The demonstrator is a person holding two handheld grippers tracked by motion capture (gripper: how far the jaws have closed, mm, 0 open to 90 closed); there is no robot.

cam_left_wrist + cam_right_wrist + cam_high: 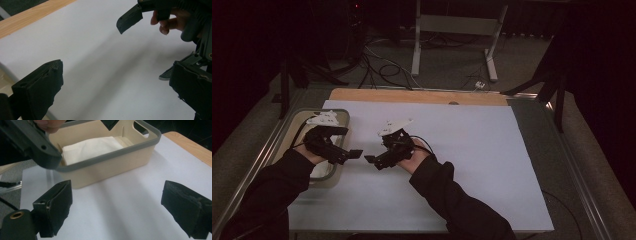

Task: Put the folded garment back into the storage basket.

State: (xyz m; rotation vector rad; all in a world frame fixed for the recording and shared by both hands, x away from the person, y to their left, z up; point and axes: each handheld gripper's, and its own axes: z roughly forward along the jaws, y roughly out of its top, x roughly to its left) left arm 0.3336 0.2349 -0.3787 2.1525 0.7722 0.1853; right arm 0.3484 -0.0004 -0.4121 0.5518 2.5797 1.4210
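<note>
My left gripper (357,153) is held over the right edge of the cream bin (343,116), pointing right, and my right gripper (369,159) points left at it over the white sheet (472,150); their tips nearly meet. Both are open with nothing between the jaws. In the left gripper view my left gripper (117,85) faces the bare sheet (100,50), with a jaw of the other gripper (128,18) and the fingers holding it at top right. In the right gripper view my right gripper (117,210) looks at the cream bin (110,165), which holds a folded white cloth (87,148).
The white sheet covers most of the table, with a wooden strip (422,96) along its far edge. Metal rails (582,175) run along both sides. A metal stand (452,35) and cables (382,67) lie on the floor beyond.
</note>
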